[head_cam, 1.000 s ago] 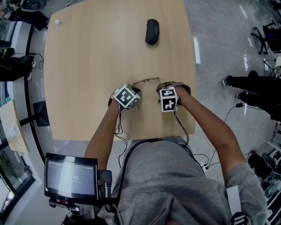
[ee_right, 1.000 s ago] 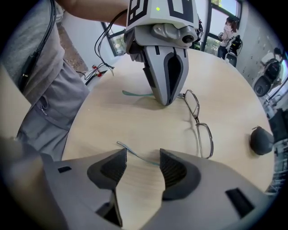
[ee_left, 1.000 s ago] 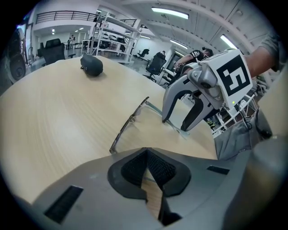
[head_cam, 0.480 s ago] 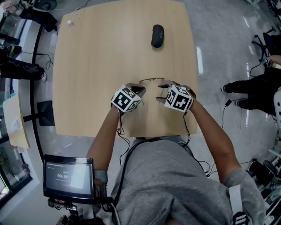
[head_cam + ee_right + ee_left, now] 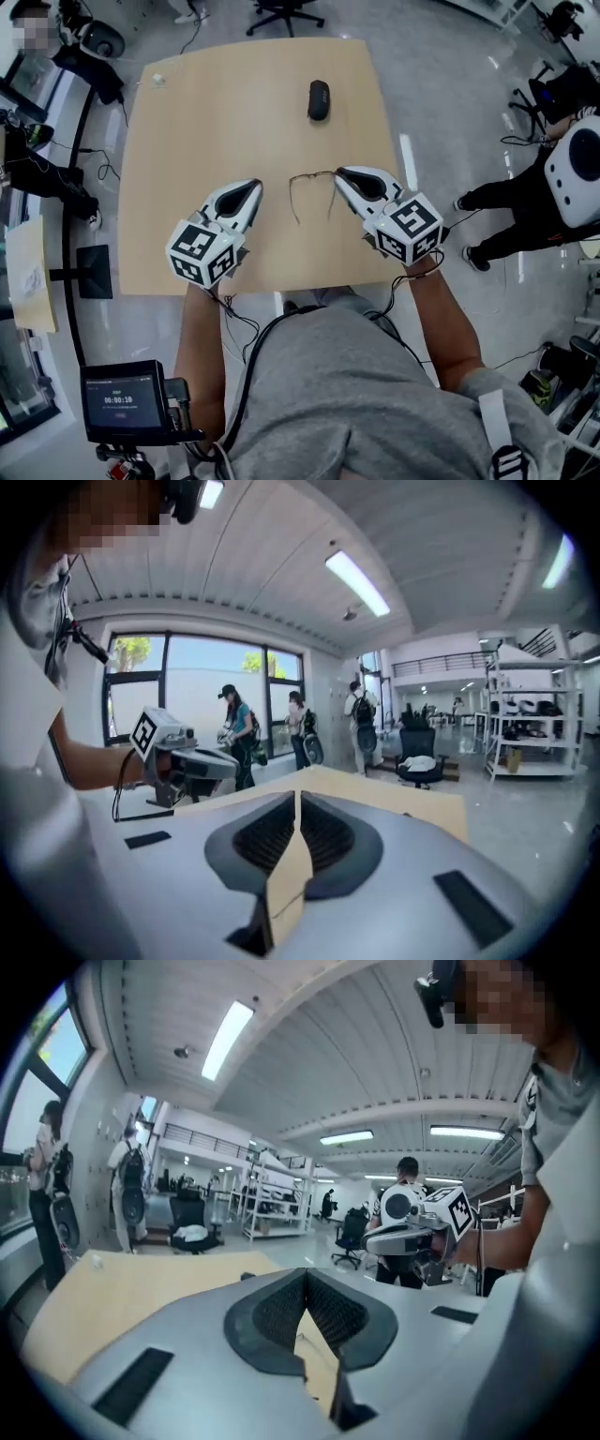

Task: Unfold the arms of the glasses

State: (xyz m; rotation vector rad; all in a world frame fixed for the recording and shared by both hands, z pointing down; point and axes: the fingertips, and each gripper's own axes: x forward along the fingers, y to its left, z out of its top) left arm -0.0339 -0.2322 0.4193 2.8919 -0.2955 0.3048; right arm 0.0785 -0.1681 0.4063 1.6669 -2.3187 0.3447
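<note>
We see the glasses (image 5: 311, 174) lying on the wooden table (image 5: 187, 131), a little right of its middle and nearer its near edge. The thin front of the frame faces the far side, and both arms run back toward us, spread apart. Nothing touches the glasses.

The left gripper (image 5: 254, 185) hangs in the air just left of the glasses, its tip pointing toward the far right. Its own view shows the dark ribbed pads (image 5: 281, 1312) meeting at the tip with nothing between them.

The right gripper (image 5: 339, 172) hangs just right of the glasses, its tip close to the right end of the frame front and pointing toward the far left. Its jaws have just been closing and now stand all but together, with only a thin slit between the pads (image 5: 323, 836) and nothing in it.

Farther off, near the far edge of the table, lies a black oval case (image 5: 319, 99), well apart from the glasses. A small white object (image 5: 157, 81) sits at the far left corner. A small screen (image 5: 127, 401) shows at the near left, below the table.
</note>
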